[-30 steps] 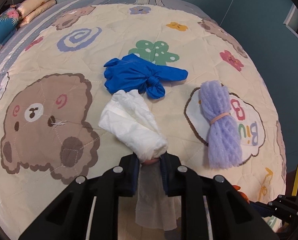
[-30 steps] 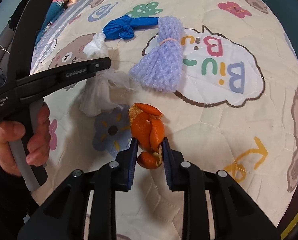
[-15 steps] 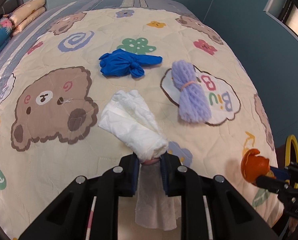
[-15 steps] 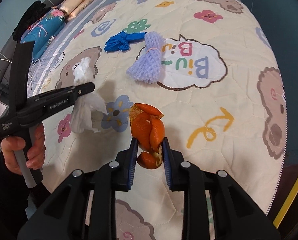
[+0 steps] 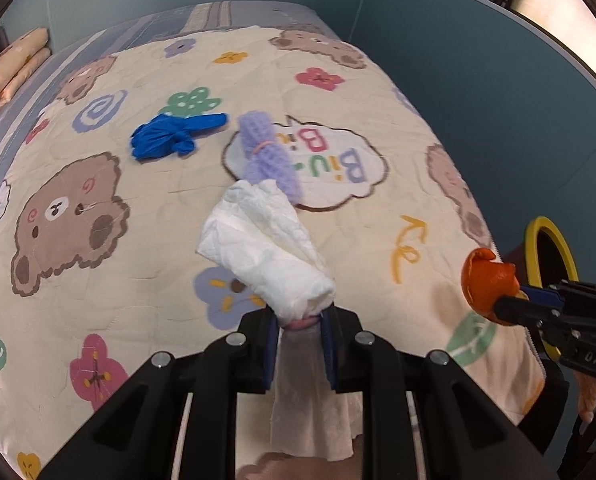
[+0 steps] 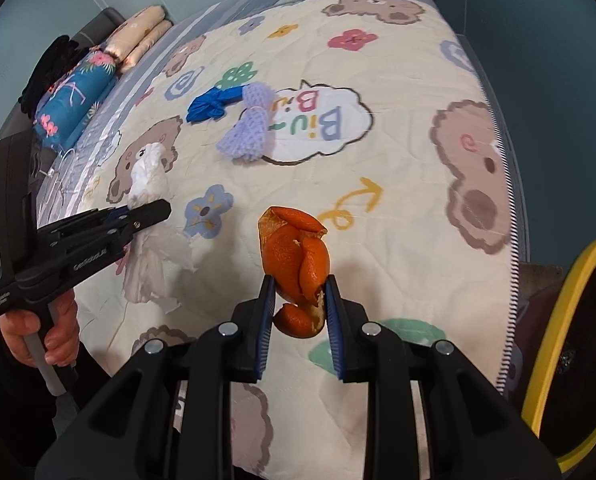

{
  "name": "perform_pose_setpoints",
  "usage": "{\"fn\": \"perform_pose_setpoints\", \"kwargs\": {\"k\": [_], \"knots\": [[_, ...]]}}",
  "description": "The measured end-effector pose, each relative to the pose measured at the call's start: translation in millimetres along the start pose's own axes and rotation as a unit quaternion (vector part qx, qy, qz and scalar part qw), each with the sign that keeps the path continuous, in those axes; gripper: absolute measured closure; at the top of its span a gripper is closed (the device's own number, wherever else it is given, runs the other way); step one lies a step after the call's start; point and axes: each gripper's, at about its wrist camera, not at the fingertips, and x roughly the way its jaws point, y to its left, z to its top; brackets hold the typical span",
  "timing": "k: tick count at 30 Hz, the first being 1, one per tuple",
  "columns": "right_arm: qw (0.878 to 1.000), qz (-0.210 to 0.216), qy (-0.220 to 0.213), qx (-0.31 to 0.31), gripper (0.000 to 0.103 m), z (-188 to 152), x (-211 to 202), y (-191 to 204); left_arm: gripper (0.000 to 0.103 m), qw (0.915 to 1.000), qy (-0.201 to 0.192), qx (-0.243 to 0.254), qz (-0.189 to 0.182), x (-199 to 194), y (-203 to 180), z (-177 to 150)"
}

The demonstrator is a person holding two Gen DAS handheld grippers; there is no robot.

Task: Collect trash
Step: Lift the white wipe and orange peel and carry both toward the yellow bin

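Observation:
My left gripper [image 5: 300,316] is shut on a crumpled white tissue [image 5: 266,248], held above the quilt; the same tissue [image 6: 148,176] and left gripper [image 6: 154,211] show at the left of the right wrist view. My right gripper [image 6: 300,284] is shut on orange peel [image 6: 294,252], which also shows at the right of the left wrist view as the peel [image 5: 486,280]. A knotted blue glove [image 5: 170,140] and a lilac foam net [image 5: 266,156] lie on the bed beyond. A yellow-rimmed bin [image 6: 554,344] stands off the bed's right edge.
The cartoon quilt [image 5: 98,280] covers the bed. Pillows [image 6: 98,68] are stacked at the far left. A teal wall [image 5: 478,80] runs along the right side. A hand [image 6: 46,328] holds the left gripper's handle.
Both grippers have risen and pulled back toward the bed's near right corner, still holding the tissue and peel. The yellow-rimmed bin has come into view on the right.

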Motion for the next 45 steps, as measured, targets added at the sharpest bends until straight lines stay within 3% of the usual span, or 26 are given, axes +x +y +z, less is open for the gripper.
{"fn": "perform_pose_setpoints", "kwargs": {"k": [10, 24, 36, 45], "knots": [[0.997, -0.019, -0.041, 0.056, 0.079, -26.0, -49.6, -61.7, 0.086, 0.9970, -0.017, 0.070, -0.028, -20.9, -84.1, -0.4], [0.987, -0.049, -0.090, 0.127, 0.079, -60.0, -106.1, -146.8, 0.086, 0.9820, -0.031, 0.165, -0.087, -25.0, -214.9, 1.2], [0.974, -0.080, -0.110, 0.180, 0.079, -82.1, -136.5, -210.1, 0.085, 0.9716, -0.020, 0.199, -0.126, -4.5, -285.9, 1.4], [0.965, -0.095, -0.117, 0.215, 0.078, -94.0, -142.8, -248.4, 0.085, 0.9680, 0.002, 0.194, -0.159, 30.1, -319.6, 7.9]]}}
